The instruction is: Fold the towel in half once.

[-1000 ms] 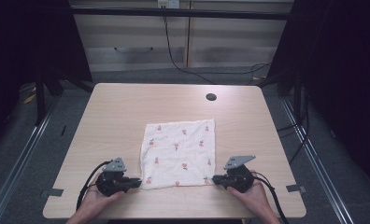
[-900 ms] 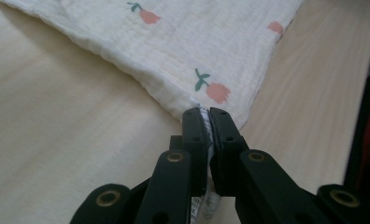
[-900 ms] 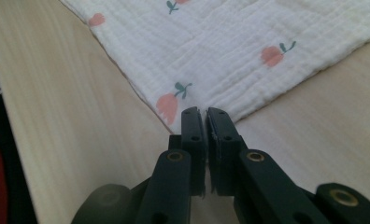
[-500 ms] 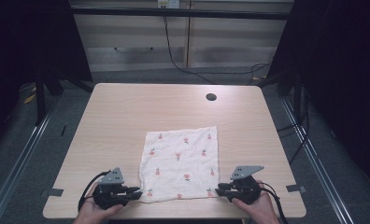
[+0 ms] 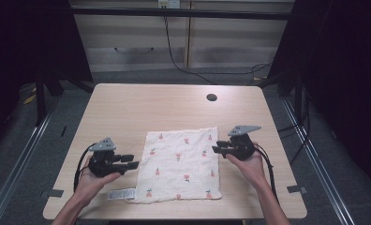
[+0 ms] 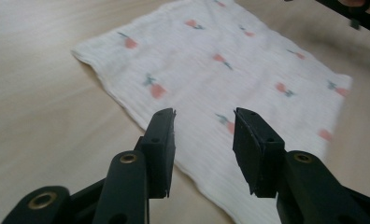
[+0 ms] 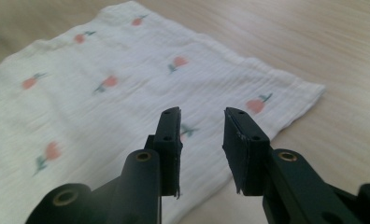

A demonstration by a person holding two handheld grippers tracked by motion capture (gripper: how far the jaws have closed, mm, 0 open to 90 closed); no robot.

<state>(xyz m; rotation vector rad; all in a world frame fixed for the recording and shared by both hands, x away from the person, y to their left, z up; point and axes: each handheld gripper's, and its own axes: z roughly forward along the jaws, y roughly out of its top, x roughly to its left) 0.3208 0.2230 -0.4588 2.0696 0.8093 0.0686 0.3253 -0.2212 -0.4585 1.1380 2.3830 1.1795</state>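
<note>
A white cloth [image 5: 181, 164] printed with small red flowers lies flat on the wooden table [image 5: 127, 112]. My left gripper [image 5: 132, 165] is at the cloth's left edge, open, with nothing between its fingers. In the left gripper view the open jaws hover over that edge of the cloth [image 6: 211, 60]. My right gripper [image 5: 215, 150] is at the cloth's right edge near the far right corner, also open and empty. In the right gripper view the cloth [image 7: 103, 93] spreads out beyond the jaws, its corner to the right.
A white tag [image 5: 120, 193] sticks out at the cloth's near left corner. A dark round hole [image 5: 211, 97] sits in the table at the back right. Bare wood surrounds the cloth, with the near table edge just below it.
The cloth has slid toward the near edge of the table. Both grippers have left its near corners and moved farther away along its sides, now open.
</note>
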